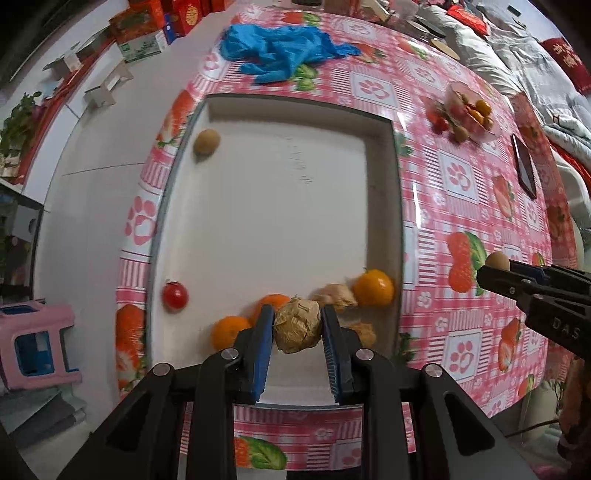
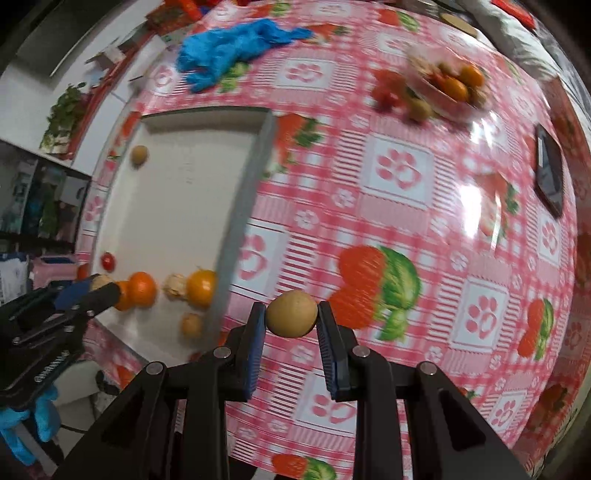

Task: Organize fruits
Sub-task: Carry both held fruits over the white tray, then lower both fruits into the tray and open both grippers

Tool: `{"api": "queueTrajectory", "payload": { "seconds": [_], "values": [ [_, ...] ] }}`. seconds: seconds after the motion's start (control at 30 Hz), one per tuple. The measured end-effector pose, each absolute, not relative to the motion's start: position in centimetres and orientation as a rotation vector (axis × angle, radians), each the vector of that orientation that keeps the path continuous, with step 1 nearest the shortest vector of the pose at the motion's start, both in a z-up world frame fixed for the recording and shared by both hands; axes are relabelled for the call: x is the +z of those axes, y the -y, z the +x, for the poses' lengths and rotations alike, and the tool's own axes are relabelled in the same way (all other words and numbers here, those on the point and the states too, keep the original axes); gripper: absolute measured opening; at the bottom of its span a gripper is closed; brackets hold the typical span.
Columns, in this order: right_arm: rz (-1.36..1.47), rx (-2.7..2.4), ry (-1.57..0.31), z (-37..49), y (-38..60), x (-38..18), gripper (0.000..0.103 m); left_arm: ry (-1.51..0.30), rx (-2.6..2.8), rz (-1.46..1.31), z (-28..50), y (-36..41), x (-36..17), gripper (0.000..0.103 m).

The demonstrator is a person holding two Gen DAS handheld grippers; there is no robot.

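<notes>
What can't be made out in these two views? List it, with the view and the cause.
- Plastic fruit dish: right wrist view, motion blur; its contents cannot be counted. Small in the left wrist view.
- Oranges: left wrist view, partly behind the left tool and its husked fruit.
- Right tool: left wrist view, cut off by the right edge.
- Dark flat object: both views, too indistinct to identify.

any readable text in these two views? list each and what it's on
"DAS": embossed letters on the black body of the right gripper, read in the left wrist view.
Red boxes and the green-and-white box beyond the table's far edge: print present, too small to read.
Red cloth at far right: large characters, too blurred to read.
Left gripper body in the right wrist view: embossed marking, not legible.
</notes>
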State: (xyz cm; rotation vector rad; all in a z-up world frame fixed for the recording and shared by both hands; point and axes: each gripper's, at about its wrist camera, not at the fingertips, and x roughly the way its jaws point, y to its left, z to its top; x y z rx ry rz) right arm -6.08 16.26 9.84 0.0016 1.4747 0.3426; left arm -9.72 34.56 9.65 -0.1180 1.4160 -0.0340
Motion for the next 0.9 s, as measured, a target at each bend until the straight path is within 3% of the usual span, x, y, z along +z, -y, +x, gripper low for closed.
{"api": "queueTrajectory", "payload": {
  "seconds": [0.9],
  "values": [
    [-0.027,0.452,-1.570,-3.0,-24.7,5.6,0.030,-1.466,0.019,-0.077,-7.1,-36.2,6.2,0.027]
  ]
}}
